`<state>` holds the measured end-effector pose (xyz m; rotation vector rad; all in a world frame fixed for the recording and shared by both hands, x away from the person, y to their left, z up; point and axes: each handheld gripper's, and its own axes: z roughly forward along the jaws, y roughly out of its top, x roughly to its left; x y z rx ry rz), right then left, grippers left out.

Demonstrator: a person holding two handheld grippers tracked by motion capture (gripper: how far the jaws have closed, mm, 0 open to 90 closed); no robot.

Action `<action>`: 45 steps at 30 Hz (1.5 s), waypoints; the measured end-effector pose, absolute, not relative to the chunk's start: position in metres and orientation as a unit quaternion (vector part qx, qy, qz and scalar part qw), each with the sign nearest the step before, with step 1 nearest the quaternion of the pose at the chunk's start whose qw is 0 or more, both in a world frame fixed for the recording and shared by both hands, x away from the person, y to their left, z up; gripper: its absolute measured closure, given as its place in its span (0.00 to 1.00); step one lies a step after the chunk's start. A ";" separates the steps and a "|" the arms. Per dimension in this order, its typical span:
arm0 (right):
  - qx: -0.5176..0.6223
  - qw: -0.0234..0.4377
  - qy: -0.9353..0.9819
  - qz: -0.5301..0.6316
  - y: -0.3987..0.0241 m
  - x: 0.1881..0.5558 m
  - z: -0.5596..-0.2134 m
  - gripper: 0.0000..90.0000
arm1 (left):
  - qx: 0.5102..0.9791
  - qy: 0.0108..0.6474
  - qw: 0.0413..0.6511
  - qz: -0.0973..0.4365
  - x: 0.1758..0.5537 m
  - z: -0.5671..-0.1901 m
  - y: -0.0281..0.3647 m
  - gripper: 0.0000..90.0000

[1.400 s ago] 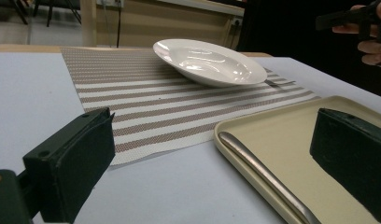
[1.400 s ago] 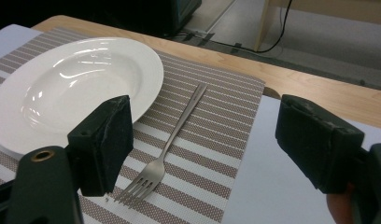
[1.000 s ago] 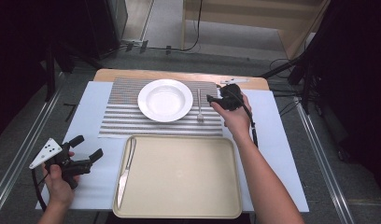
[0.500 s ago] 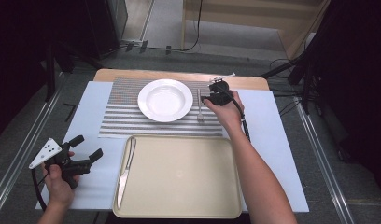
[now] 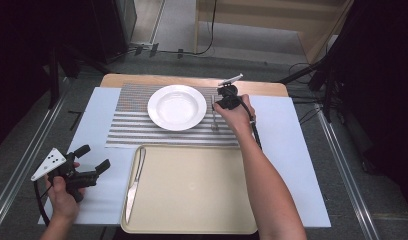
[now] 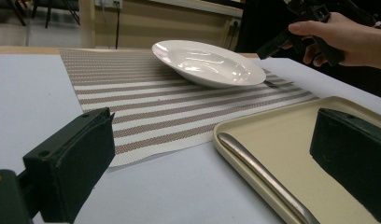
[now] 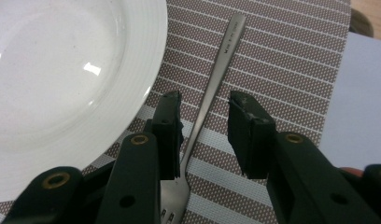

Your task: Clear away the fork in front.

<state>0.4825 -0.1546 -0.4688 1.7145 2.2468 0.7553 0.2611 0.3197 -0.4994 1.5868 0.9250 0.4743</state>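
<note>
A silver fork [image 7: 221, 65] lies on the striped placemat [image 7: 291, 60], just right of the white plate [image 7: 62, 70]. My right gripper [image 7: 205, 105] is lowered over the fork, one jaw on each side of the handle. Its jaws have just been closing, but a gap still shows on both sides and the pads do not touch the metal. From above, the right gripper [image 5: 218, 104] sits at the fork [image 5: 214, 120] beside the plate [image 5: 177, 106]. My left gripper [image 5: 95, 157] is open and empty at the table's front left.
A beige tray [image 5: 192, 220] lies at the front centre with a table knife [image 5: 134, 182] along its left side. The left gripper view has the tray rim [image 6: 272, 112] and knife [image 6: 258, 172] close ahead. White sheet [image 5: 292, 150] covers the table.
My right gripper has moved left and down onto the fork, and its jaws have narrowed around the handle. The left gripper has stayed where it was.
</note>
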 end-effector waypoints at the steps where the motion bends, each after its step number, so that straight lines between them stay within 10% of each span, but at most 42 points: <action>1: 0.585 0.101 0.765 0.250 -0.153 0.485 -0.471 0.75 | 0.680 0.396 0.582 0.203 0.261 -0.499 0.320 0.00; 45: 0.641 0.063 0.752 0.139 -0.136 0.509 -0.490 0.96 | 0.683 0.395 0.579 0.204 0.261 -0.499 0.319 0.00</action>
